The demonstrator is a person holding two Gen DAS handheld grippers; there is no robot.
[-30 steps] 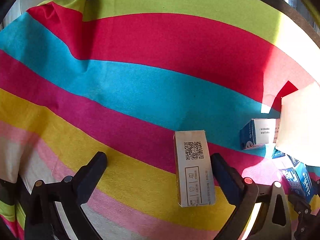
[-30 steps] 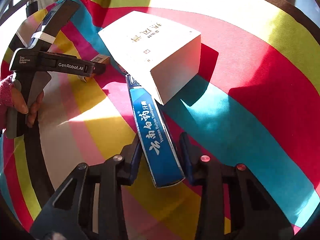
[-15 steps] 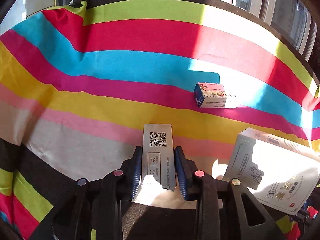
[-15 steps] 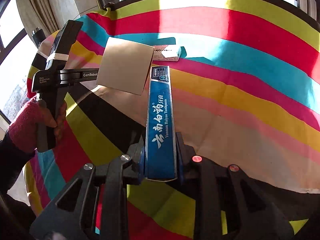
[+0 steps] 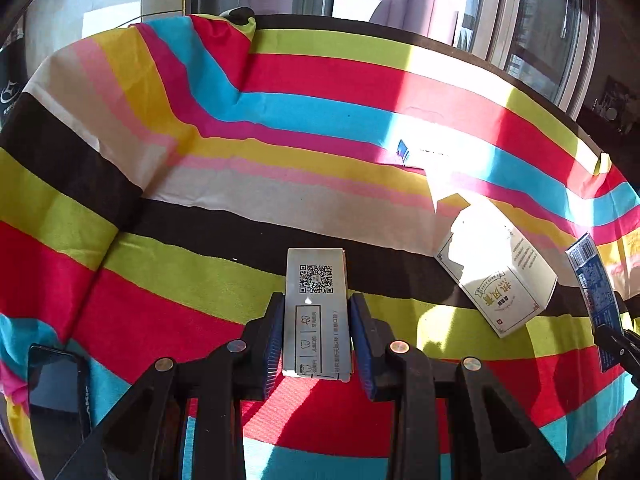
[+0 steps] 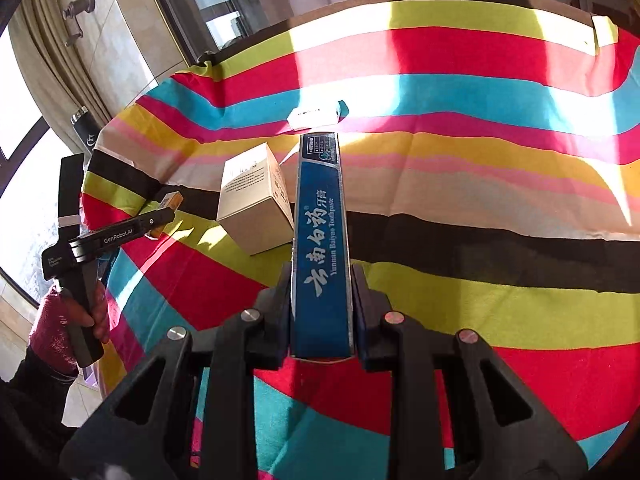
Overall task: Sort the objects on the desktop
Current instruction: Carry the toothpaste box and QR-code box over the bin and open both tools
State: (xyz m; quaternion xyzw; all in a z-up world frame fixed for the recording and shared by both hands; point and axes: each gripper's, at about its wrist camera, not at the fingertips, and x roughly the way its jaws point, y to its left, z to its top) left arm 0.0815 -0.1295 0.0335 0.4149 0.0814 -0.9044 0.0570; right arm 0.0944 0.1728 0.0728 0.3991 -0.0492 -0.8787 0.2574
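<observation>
I've got a box in each gripper: the left gripper (image 5: 316, 336) has its jaws clenched on the grey box (image 5: 317, 312), the right gripper (image 6: 322, 312) grips the blue toothpaste box (image 6: 320, 240) lengthwise, both lifted off the table (image 6: 480, 240), presumably to carry them to their piles.

Left gripper (image 5: 317, 336) tilted downward, pads pressed on both long sides of a grey box (image 5: 316, 312), jaws just closed onto it. Right gripper (image 6: 321, 300) likewise angled down, jaws narrow, clamped on a blue toothpaste box (image 6: 320, 240) that juts forward between the fingers. Left hand (image 6: 70, 320) in a pink knitted cuff, wrapped round the handle, dark sleeve below.
</observation>
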